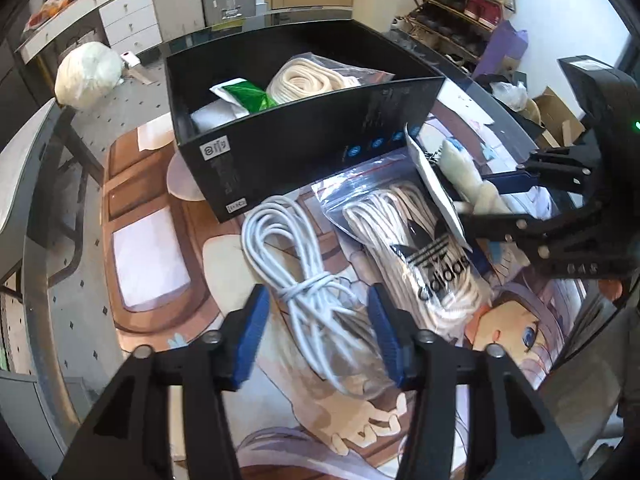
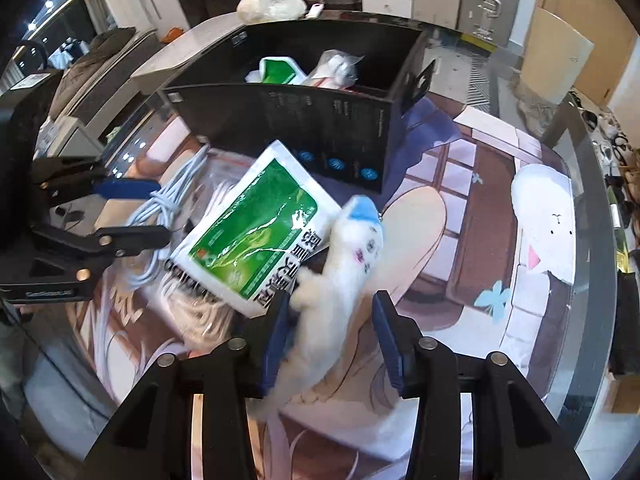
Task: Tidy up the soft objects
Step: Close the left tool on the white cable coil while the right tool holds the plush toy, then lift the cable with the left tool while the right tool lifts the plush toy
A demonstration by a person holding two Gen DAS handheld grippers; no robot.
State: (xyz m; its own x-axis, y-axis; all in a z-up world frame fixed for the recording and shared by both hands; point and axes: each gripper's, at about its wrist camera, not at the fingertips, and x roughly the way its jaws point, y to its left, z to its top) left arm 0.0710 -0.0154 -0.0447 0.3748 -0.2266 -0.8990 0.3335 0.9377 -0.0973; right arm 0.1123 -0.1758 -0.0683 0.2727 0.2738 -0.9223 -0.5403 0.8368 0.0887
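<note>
While the left tongs (image 1: 316,332) stand open astride the knotted white cable bundle (image 1: 296,276), whose long axis runs away from them toward the black box (image 1: 304,152) on the desk (image 2: 472,184), the right tongs (image 2: 330,340) stand open around a plush toy (image 2: 344,264), only the left pad seeming to touch it. The right wrist view alone shows the green-printed packet (image 2: 256,228) lying beside the toy; the left wrist view alone shows the bagged cord (image 1: 404,248) just right of the cable.

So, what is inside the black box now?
Inside the black box: a bag of cream rope, a green-and-white packet and something white. Its near wall hides the bottom.
</note>
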